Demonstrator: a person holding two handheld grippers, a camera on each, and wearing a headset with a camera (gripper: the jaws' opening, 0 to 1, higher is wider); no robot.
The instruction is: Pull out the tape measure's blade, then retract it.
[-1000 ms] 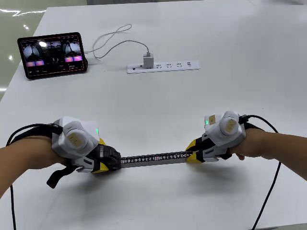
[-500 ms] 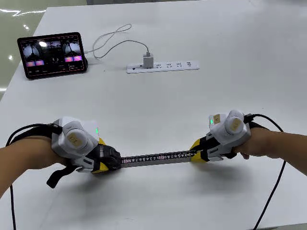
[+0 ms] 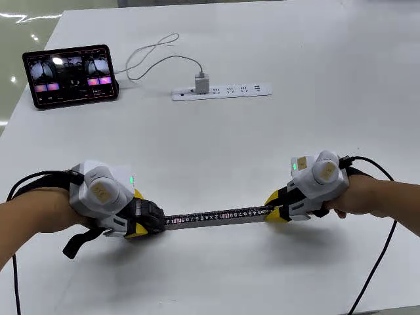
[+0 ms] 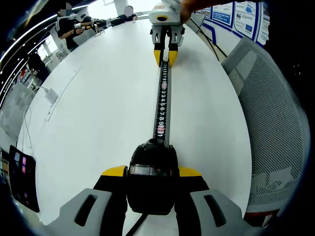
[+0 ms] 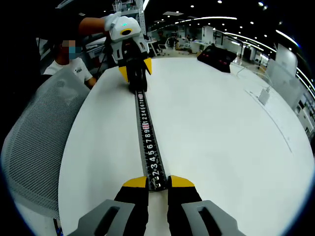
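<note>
Left gripper (image 3: pixel 146 220): jaws squeezed tight on the black tape measure case (image 4: pixel 152 177), low on the white table (image 3: pixel 295 131).
Blade (image 3: pixel 216 216): pulled out, numbers showing, lying flat along the table between both grippers.
Right gripper (image 3: pixel 271 209): jaws pinched on the blade's end.
Power strip (image 3: pixel 230 91): farther back, white charger (image 3: pixel 202 84) plugged in.
Tablet (image 3: pixel 70 75): far left, screen lit.

Smooth white counter (image 3: pixel 315 59), faintly glossy.
The tape measure's case (image 4: pixel 151 169) is shiny black plastic; its blade (image 3: pixel 216 216) is matt, probably metal; the chair (image 4: pixel 268 108) back is grey mesh cloth.
</note>
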